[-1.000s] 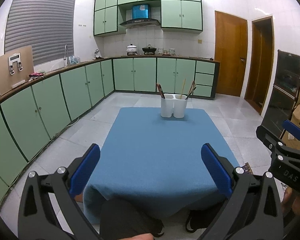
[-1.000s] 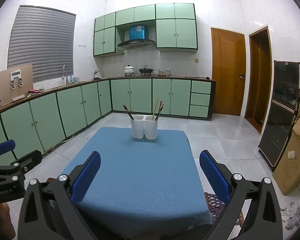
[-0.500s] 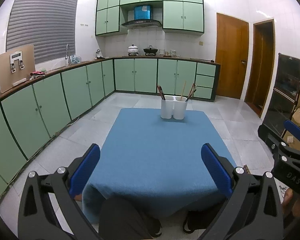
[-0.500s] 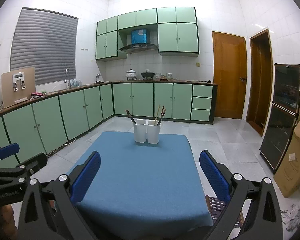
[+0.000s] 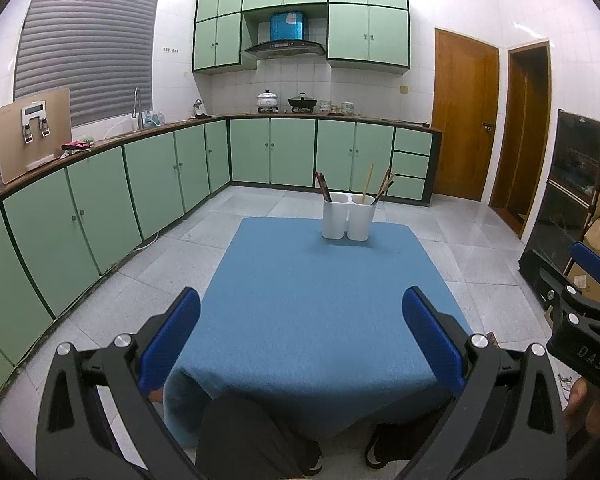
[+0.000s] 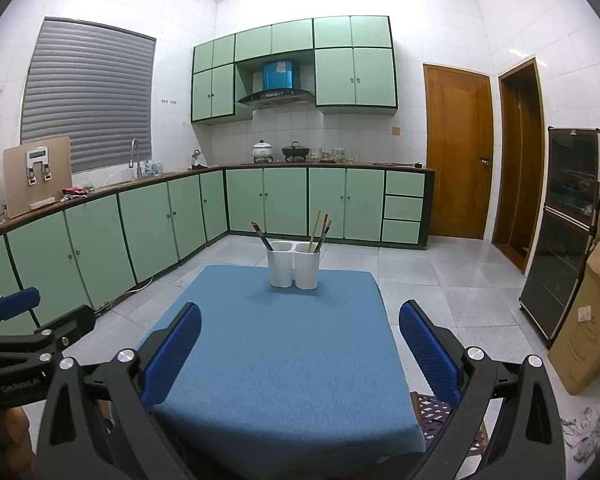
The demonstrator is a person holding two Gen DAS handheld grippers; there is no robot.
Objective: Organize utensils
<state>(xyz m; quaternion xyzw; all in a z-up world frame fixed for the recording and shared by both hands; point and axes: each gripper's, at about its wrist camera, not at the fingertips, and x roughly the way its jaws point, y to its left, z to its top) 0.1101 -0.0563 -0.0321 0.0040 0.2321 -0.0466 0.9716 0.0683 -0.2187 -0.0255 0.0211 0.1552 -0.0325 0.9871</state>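
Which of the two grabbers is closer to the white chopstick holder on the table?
Neither is clearly nearer. The left gripper and the right gripper both hang open at the near edge of the blue table, with the white holder far across it.

white twin holder [image 5: 349,218], plain blue tablecloth [image 5: 320,300], mint-green cabinets [image 6: 284,208], brown door [image 6: 456,152], grey tiled floor [image 6: 440,280]
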